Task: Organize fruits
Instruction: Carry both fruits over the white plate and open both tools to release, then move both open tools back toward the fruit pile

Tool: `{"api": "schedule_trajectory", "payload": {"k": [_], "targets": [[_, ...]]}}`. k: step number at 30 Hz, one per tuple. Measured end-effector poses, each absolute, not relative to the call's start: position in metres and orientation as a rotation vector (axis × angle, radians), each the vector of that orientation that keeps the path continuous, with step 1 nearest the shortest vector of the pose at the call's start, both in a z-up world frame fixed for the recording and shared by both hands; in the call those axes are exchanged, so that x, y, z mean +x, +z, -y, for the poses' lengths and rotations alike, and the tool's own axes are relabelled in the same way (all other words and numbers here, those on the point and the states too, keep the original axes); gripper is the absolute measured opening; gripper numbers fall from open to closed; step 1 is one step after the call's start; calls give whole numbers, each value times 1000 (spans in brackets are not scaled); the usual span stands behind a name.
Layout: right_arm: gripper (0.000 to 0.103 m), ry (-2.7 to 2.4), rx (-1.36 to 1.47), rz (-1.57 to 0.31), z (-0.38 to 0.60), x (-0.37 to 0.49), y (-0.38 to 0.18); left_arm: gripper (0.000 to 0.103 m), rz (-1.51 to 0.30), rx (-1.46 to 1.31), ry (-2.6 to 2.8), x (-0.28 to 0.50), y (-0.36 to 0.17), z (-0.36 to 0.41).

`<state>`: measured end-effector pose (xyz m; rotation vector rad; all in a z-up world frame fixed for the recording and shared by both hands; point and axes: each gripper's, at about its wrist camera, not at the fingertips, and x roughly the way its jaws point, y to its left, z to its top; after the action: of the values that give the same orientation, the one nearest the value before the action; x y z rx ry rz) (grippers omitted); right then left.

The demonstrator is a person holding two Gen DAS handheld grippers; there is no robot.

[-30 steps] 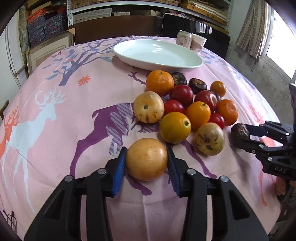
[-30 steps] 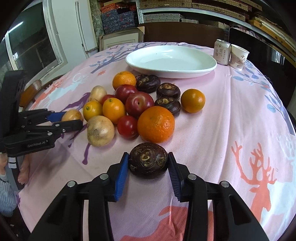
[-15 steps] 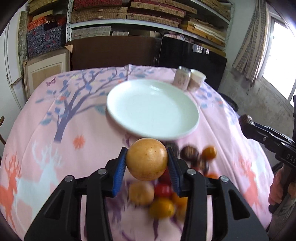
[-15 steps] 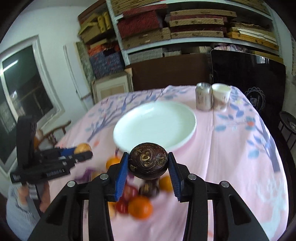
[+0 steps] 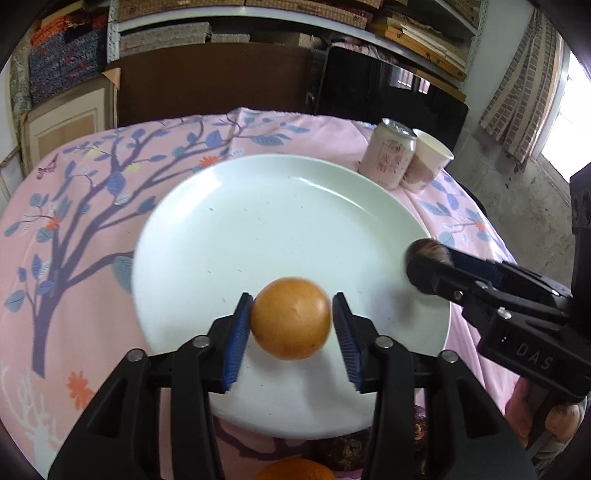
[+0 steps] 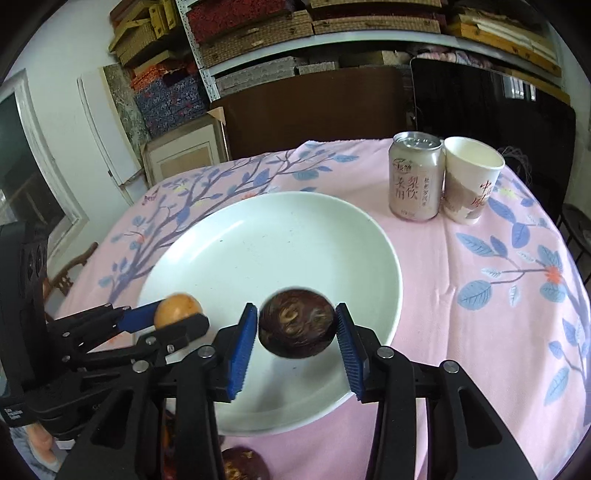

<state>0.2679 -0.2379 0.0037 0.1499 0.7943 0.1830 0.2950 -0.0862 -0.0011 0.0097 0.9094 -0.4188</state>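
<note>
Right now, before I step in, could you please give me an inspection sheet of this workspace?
Surface: pink tree-print tablecloth.
Job's things: white round ceramic plate; yellow-orange round fruit and dark brown round fruit over its near part, each between a gripper's pads.
Clutter: pink drink can and white paper cup, side by side beyond the plate.
Grippers: left gripper and right gripper both open; their jaws have just been opening, pads off the fruits.
Cables: nothing seen.
Surroundings: shelves of woven boxes behind the table.
</note>
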Motion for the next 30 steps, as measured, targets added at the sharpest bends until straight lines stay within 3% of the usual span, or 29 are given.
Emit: {"api": "schedule_trajectory", "payload": {"k": [2,6,13,21,30], "targets": [[61,181,152,-775,238,267,5,58,-881,1,-419,294,3,84],[65,179,165,-761,243,267,9,77,-875,-50,-417,296,6,69],[65,184,139,-749,235,258,13,77,-847,-130,-428,291,20,55],[73,203,161,-671,234,199,32,80,-794,-155,-403,250,48,34],[81,152,169,-642,245,113,7,86,-804,-120,-286,157,15,-14]]}}
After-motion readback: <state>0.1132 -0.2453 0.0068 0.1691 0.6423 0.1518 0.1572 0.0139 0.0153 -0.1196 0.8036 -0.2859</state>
